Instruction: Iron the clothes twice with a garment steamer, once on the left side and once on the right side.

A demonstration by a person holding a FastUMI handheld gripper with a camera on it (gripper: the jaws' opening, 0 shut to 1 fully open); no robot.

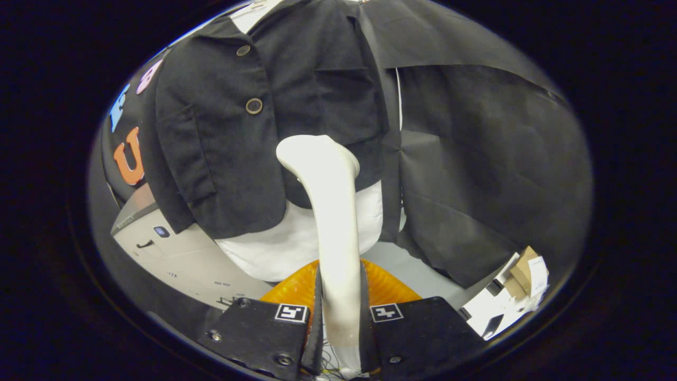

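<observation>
Right up close, the gripper [338, 317] has both fingers clamped on the handle of the garment steamer [330, 211], a cream-white wand that rises up the middle of the frame and curves at the top so its head meets the lower hem of the jacket [264, 121]. The jacket is black and short, with two buttons visible in the upper left. Under it there's one white garment [296, 243]. An orange base [296, 288] sits behind the fingers, and some cardboard boxes [515, 288] are stacked at lower right.
</observation>
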